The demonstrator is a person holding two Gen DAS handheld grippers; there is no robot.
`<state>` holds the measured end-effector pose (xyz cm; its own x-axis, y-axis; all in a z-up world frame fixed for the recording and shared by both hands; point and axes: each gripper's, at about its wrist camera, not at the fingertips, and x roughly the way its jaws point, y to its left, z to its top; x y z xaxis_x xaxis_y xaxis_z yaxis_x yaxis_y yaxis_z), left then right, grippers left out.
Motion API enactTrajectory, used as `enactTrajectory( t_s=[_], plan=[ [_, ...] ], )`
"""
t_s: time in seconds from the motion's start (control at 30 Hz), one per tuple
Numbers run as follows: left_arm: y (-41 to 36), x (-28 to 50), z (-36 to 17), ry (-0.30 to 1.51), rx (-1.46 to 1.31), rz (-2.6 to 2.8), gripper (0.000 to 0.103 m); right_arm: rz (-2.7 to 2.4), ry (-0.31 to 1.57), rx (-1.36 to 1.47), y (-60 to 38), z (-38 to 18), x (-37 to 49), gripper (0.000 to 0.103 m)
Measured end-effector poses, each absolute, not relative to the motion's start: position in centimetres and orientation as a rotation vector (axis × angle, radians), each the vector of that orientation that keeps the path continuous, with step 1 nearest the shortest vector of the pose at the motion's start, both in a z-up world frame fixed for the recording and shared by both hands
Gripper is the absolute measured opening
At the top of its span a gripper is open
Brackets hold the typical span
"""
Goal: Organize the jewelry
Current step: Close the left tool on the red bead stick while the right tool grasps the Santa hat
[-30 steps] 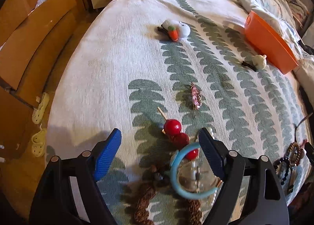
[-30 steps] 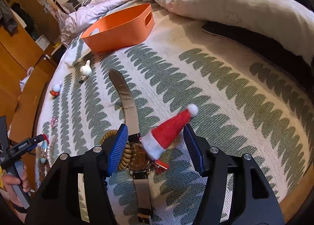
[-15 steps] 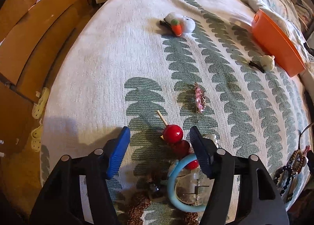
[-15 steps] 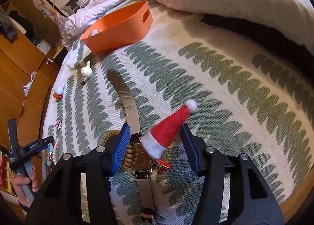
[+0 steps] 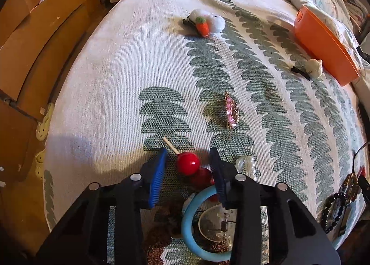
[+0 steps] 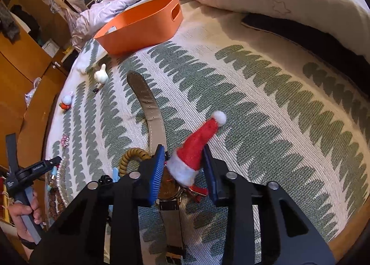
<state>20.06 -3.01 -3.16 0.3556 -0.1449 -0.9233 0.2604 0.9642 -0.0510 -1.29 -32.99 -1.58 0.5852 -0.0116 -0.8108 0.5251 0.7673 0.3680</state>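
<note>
- Writing shows only as small white lettering on the left gripper's black body in the right wrist view, too small to read.
- Left gripper (image 5: 188, 165) points steeply down at the bed (image 5: 111, 84); its jaws are closing, narrow now, with a red ball hair stick (image 5: 187, 163) between the blue pads (image 5: 158, 173). Whether the pads press on it yet, I cannot tell.
- Just below that gripper lie a blue ring (image 5: 188, 216) and a clear round piece; a pearl clip (image 5: 246, 164) lies just beside the right finger.
- Right gripper (image 6: 182, 163) also tilts down; its jaws are closing around a small red Santa hat clip (image 6: 196, 147), whose white brim sits between the pads, apparently not yet squeezed.
- Under the hat lies a watch (image 6: 150, 107) with a brown strap; a beaded bracelet (image 6: 129, 157) curls beside it.
- A hand (image 6: 23, 214) grips the left gripper's grey handle at the frame's lower left.
- An orange basket (image 6: 138, 31) stands farther up the bed, well apart from both grippers.
</note>
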Motion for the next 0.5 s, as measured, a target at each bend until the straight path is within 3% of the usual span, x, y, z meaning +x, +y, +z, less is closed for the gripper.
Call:
enactTrajectory(
  t_s=[0.2,0.3,0.5],
  plan=[
    [-2.5,20.1,-2.9,1.189,0.062,-0.284,0.03,-0.324,0.854,0.663,-33.4,-0.9,-2.3,0.031],
    [-2.1,20.2,-2.4,1.186,0.027,-0.296,0.02,-0.311,0.822,0.673,-33.6,-0.4,-2.7,0.03],
    [-1.6,19.8,-1.1,1.149,-0.003,-0.313,0.02,-0.29,0.758,0.663,-33.4,0.9,-3.8,0.03]
  ],
)
